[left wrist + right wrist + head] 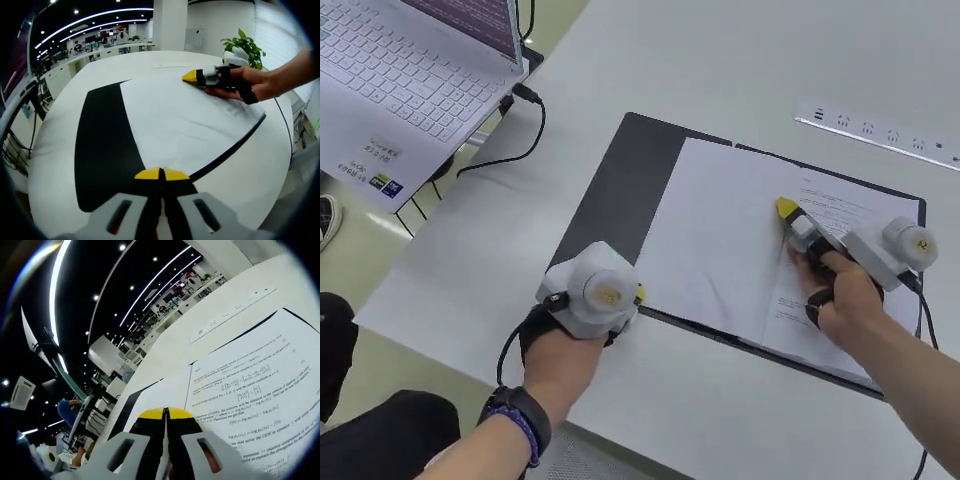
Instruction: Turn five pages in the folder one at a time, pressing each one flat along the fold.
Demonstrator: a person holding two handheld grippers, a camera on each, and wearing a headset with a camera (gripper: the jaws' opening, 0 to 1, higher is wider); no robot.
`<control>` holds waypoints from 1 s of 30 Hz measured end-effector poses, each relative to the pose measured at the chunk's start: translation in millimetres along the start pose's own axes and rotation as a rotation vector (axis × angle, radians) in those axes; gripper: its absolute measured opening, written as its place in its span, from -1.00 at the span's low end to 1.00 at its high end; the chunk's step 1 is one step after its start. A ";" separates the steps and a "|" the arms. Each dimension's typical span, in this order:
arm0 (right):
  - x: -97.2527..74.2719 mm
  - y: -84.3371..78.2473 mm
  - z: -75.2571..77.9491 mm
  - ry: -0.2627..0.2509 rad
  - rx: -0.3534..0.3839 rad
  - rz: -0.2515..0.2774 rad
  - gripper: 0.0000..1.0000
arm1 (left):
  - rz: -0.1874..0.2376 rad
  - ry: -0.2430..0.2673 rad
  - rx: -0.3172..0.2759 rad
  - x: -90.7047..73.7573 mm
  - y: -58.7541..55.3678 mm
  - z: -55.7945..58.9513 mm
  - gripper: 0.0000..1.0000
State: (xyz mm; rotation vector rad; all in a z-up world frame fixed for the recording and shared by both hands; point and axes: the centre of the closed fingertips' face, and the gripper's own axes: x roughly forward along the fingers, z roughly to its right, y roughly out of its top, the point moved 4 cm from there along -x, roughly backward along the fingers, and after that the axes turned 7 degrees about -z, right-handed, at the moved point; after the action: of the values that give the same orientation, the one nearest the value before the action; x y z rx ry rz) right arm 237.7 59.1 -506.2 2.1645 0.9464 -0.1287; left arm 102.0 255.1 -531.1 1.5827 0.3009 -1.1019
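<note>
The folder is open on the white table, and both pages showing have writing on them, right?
Not quite. The folder is open on the white table, but just the right page has writing on it. The left page is blank, as the head view shows.

Folder: black cover, matt, smooth.
Pages: white paper, matt, faintly rippled.
Table: white top, smooth, faint sheen.
Left claw: grey plastic, yellow tips, matt.
Right claw: grey plastic, yellow tips, matt.
</note>
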 end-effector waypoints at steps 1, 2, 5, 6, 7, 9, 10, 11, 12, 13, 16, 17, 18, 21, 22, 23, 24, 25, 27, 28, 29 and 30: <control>-0.7 -0.7 0.1 0.002 0.003 -0.002 -1.00 | 0.000 -0.001 0.000 0.2 -0.1 -0.1 -1.00; -2.1 -2.5 -0.9 0.006 0.001 -0.005 -1.00 | 0.000 -0.002 0.000 -0.3 0.2 0.1 -1.00; -4.3 -6.3 -0.9 0.019 -0.003 -0.014 -1.00 | 0.000 -0.003 0.001 -0.4 0.2 -0.1 -1.00; -5.5 -7.9 -1.3 0.023 -0.005 -0.017 -1.00 | 0.000 -0.003 0.002 -0.3 0.2 -0.1 -1.00; -6.3 -8.9 -1.5 0.027 -0.009 -0.021 -1.00 | 0.000 -0.003 0.003 -0.3 0.2 -0.1 -1.00; -8.4 -11.8 -1.8 0.031 -0.016 -0.027 -1.00 | 0.000 -0.004 0.004 -0.5 0.3 0.1 -1.00; -8.9 -12.4 -1.9 0.032 -0.017 -0.028 -1.00 | -0.001 -0.004 0.004 -0.7 0.4 0.1 -1.00; -10.1 -13.9 -1.4 0.035 -0.017 -0.030 -1.00 | -0.001 -0.005 0.004 -0.8 0.5 0.1 -1.00; -11.4 -15.0 -1.4 0.037 -0.014 -0.032 -1.00 | -0.001 -0.005 0.007 -0.3 0.3 -0.2 -1.00; -11.5 -16.0 0.5 0.039 -0.014 -0.034 -1.00 | 0.001 -0.004 0.009 -0.2 0.1 -0.3 -1.00; -13.6 -18.6 1.8 0.050 -0.021 -0.043 -1.00 | 0.005 -0.004 0.009 -0.4 0.0 -0.2 -1.00; -14.3 -19.6 2.4 0.053 -0.023 -0.045 -1.00 | 0.004 -0.004 0.009 -0.4 0.0 -0.1 -1.00; -15.3 -20.4 2.5 0.056 -0.025 -0.047 -1.00 | 0.003 -0.006 0.010 -0.6 0.2 0.0 -1.00; -19.1 -24.2 2.5 0.064 -0.024 -0.049 -1.00 | 0.003 -0.006 0.010 -0.8 0.4 0.0 -1.00; -19.7 -24.8 2.4 0.066 -0.024 -0.050 -1.00 | 0.003 -0.006 0.011 -0.5 0.2 -0.2 -1.00; -20.8 -26.0 2.5 0.068 -0.023 -0.051 -1.00 | 0.003 -0.005 0.011 -0.4 0.2 -0.2 -1.00; -21.6 -27.1 2.2 0.070 -0.024 -0.053 -1.00 | 0.004 -0.005 0.012 -0.3 0.1 -0.2 -1.00; -22.7 -28.5 1.8 0.074 -0.025 -0.057 -1.00 | 0.003 -0.006 0.011 -0.2 0.1 -0.3 -1.00; -26.1 -34.3 0.2 0.094 -0.012 -0.069 -1.00 | 0.003 -0.006 0.011 -0.4 0.1 -0.3 -1.00; -28.6 -38.2 -1.1 0.099 -0.015 -0.072 -1.00 | 0.003 -0.007 0.011 -0.6 0.2 -0.2 -1.00; -30.2 -40.7 -2.5 0.104 -0.017 -0.077 -1.00 | 0.004 -0.007 0.011 -0.5 0.2 -0.3 -1.00; -31.6 -42.6 -3.5 0.107 -0.018 -0.082 -1.00 | 0.004 -0.007 0.011 -0.2 0.0 -0.4 -1.00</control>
State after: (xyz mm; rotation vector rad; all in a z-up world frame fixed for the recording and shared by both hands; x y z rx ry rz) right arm 186.0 61.5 -517.9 2.1343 1.0934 -0.0436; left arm 102.1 255.5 -531.0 1.5879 0.2875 -1.1070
